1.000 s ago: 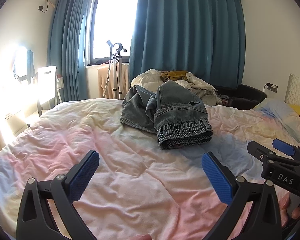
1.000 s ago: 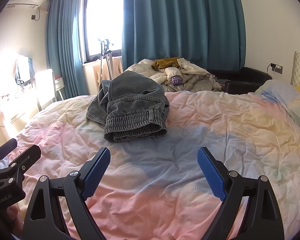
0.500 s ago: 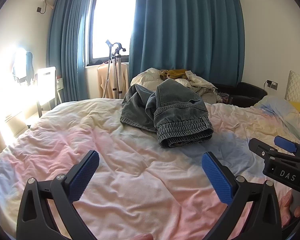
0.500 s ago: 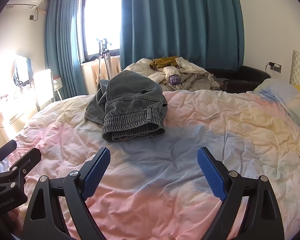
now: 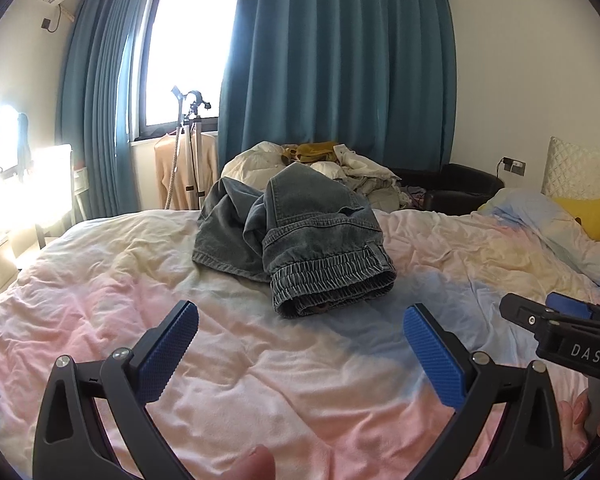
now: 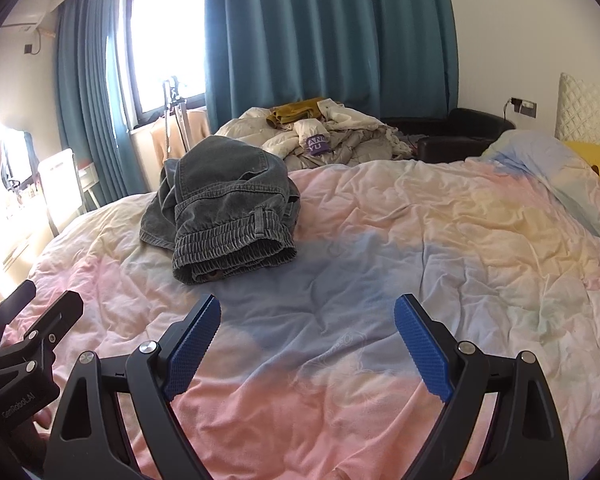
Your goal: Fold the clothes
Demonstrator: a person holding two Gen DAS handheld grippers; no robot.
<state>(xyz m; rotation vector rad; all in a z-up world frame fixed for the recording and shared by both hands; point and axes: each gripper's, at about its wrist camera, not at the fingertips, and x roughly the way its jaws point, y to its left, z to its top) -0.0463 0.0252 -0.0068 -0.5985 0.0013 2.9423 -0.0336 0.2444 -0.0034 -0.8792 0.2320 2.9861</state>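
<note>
Denim trousers (image 5: 300, 236) lie in a loose heap on the bed (image 5: 260, 380), bunched and partly doubled over, with the elastic waistband facing the cameras and a rumpled leg spilling out to the left. In the right wrist view the same heap (image 6: 224, 216) sits up and to the left of the fingers. The quilt under it is wrinkled, in pale pink, blue and yellow patches.

The left hand-held gripper (image 5: 300, 344) hangs low over the quilt, just short of the waistband, its blue-padded fingers spread wide with nothing between them. The right hand-held gripper (image 6: 306, 338) is likewise spread wide and holds nothing; only bare quilt shows between its pads. Each gripper appears at the edge of the other's view, so the two sit side by side, apart from each other.

Behind the bed, a pile of pale laundry (image 6: 320, 132) lies in front of teal curtains (image 5: 340, 60). A yellow pillow (image 5: 596, 216) rests at the right by the headboard.
</note>
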